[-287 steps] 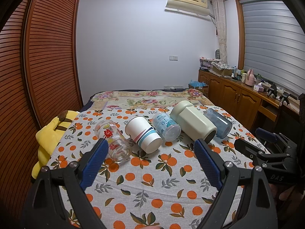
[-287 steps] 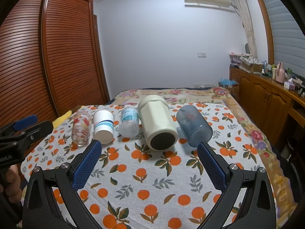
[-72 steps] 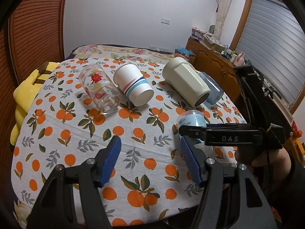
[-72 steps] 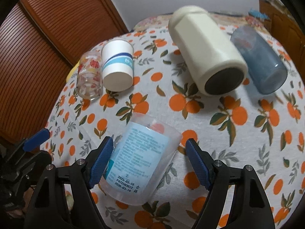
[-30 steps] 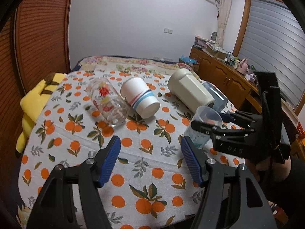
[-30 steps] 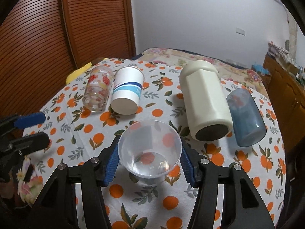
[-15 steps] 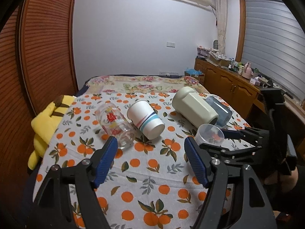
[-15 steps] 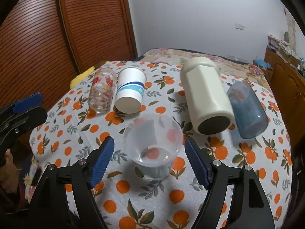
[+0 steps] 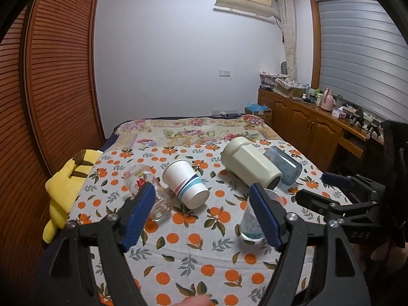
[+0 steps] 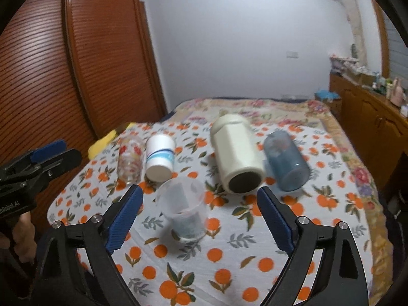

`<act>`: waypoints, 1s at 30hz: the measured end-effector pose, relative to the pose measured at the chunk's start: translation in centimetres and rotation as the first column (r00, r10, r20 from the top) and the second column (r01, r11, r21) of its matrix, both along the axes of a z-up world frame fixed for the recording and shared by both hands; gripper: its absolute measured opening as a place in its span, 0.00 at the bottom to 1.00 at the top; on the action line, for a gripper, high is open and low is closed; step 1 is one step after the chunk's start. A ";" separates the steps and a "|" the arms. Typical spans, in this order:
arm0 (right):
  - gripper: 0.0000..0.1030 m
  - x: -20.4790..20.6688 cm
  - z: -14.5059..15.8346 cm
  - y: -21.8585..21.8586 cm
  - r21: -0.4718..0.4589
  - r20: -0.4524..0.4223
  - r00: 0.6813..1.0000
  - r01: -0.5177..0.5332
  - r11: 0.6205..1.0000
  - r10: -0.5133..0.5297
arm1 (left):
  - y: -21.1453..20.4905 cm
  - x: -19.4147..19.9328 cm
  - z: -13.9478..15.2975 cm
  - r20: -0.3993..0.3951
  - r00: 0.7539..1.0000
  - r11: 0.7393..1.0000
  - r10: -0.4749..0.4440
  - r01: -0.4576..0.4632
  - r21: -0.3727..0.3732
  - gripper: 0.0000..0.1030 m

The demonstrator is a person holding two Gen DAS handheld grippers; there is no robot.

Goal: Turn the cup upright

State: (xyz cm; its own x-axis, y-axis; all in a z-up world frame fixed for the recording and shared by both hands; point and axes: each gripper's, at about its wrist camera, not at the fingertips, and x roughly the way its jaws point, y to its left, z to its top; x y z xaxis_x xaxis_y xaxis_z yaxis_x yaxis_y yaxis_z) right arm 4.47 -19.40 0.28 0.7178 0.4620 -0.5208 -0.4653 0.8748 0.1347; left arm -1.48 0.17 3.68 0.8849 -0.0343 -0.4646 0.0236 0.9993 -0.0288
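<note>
A clear plastic cup [image 10: 185, 210] with a blue label stands upright, mouth up, on the orange-print cloth; in the left wrist view it [image 9: 248, 225] is partly hidden by my left gripper's right finger. My right gripper [image 10: 200, 215] is open and empty, drawn back with the cup standing free between and beyond its fingers. It also shows in the left wrist view [image 9: 321, 191] at the right. My left gripper [image 9: 202, 214] is open and empty over the cloth's near part. Lying on their sides are a patterned glass [image 10: 130, 162], a white paper cup [image 10: 159, 162], a cream jug [image 10: 237, 156] and a blue tumbler [image 10: 285, 162].
The cloth covers a bed [image 9: 193, 127] with a floral blanket behind. A yellow plush toy [image 9: 66, 183] lies at the left edge by the slatted wooden wardrobe [image 9: 56, 81]. A wooden cabinet [image 9: 311, 130] with clutter stands along the right wall.
My right gripper has let go of the clear cup, opened wide and pulled back; the cup stays standing upright. My left gripper has lifted and tilted slightly, staying open.
</note>
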 end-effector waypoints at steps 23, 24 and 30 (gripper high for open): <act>1.00 -2.8 0.5 -3.6 0.025 0.102 0.982 0.160 0.987 -0.162 | -2.0 -2.0 0.5 0.033 0.999 0.999 -0.010 0.008 0.043 0.87; 1.00 -2.8 0.6 -3.6 0.026 0.102 0.981 0.162 0.986 -0.164 | -2.0 -1.9 0.5 0.032 0.999 0.999 -0.009 0.007 0.042 0.87; 1.00 -3.0 0.7 -3.6 0.023 0.109 0.980 0.166 0.986 -0.167 | -1.9 -1.9 0.4 0.031 0.999 0.999 -0.007 0.006 0.040 0.87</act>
